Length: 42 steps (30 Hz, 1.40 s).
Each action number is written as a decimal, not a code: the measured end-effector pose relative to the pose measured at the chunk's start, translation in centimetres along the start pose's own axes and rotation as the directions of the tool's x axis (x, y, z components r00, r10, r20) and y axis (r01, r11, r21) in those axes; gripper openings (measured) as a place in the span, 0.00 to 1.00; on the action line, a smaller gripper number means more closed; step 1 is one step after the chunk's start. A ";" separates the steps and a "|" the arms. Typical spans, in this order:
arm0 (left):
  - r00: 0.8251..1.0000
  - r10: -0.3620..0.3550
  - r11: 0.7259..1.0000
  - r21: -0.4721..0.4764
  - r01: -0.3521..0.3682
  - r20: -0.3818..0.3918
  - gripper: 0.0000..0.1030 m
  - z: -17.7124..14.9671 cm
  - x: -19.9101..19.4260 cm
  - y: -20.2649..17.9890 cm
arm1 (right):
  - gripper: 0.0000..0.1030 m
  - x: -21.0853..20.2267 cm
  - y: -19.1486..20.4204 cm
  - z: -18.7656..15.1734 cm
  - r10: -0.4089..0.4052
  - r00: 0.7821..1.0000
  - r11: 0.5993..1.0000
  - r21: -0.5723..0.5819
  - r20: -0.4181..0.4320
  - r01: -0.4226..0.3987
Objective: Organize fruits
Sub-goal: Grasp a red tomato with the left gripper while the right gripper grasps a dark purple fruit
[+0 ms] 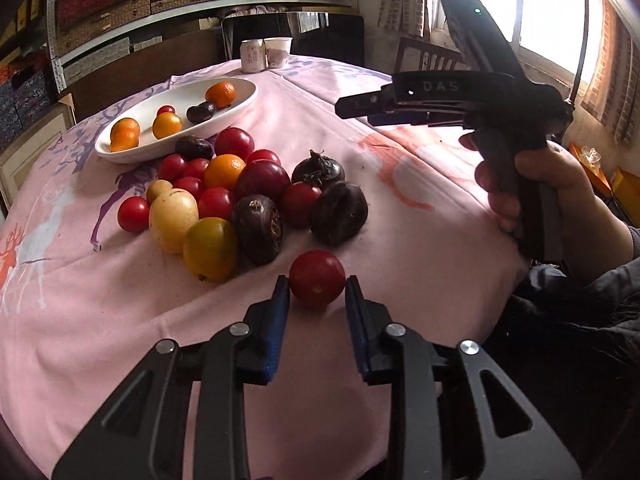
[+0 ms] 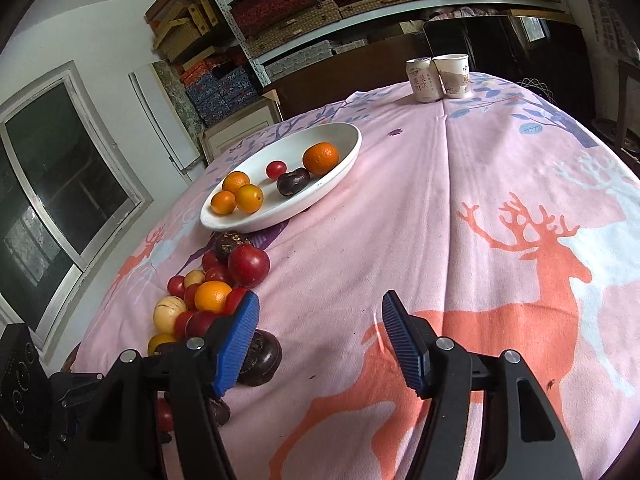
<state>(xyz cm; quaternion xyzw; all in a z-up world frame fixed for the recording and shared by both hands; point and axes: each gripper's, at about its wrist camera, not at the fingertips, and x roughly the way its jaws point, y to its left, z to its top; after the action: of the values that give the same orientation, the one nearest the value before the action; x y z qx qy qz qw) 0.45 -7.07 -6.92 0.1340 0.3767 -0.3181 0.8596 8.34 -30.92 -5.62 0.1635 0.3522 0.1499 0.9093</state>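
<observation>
A red round fruit (image 1: 317, 277) lies alone on the pink cloth. My left gripper (image 1: 317, 287) is open, its blue fingertips on either side of this fruit, small gaps showing. Behind it lies a pile of fruits (image 1: 240, 196): red, orange, yellow and dark purple ones. A white oval bowl (image 1: 240, 104) beyond holds oranges, a small red fruit and a dark one; it also shows in the right wrist view (image 2: 344, 136). My right gripper (image 2: 320, 320) is open and empty above the cloth, right of the pile (image 2: 216, 296). It shows from the side in the left wrist view (image 1: 360, 106).
A drink can (image 1: 253, 55) and a paper cup (image 1: 277, 51) stand at the table's far edge. Shelves stacked with boxes (image 2: 280, 8) line the back wall. A chair (image 1: 428, 56) stands by the window at the right. The deer-print cloth (image 2: 520, 240) covers the whole table.
</observation>
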 end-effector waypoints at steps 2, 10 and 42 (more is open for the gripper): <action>1.000 -0.008 1.000 -0.014 0.008 0.005 0.27 0.2 0.2 0.1 | 0.62 -0.2 -0.2 0.0 0.019 1.000 1.000 0.009 0.012 -0.020; 1.000 0.011 0.999 -0.038 -0.010 0.010 0.29 0.6 0.4 0.3 | 0.62 -0.2 -0.3 0.0 0.032 0.999 0.999 0.010 0.011 -0.032; 0.993 0.080 0.979 -0.193 -0.062 0.084 0.27 -0.9 -3.5 5.0 | 0.39 -0.8 9.3 -6.1 0.088 0.989 0.937 -0.326 -0.119 -0.123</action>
<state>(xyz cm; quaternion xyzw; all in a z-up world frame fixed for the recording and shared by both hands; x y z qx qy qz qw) 1.42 -1.29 -5.01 0.0501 0.3606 -0.2557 0.8956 2.10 -21.65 -5.59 0.0183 0.3588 0.2641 0.8951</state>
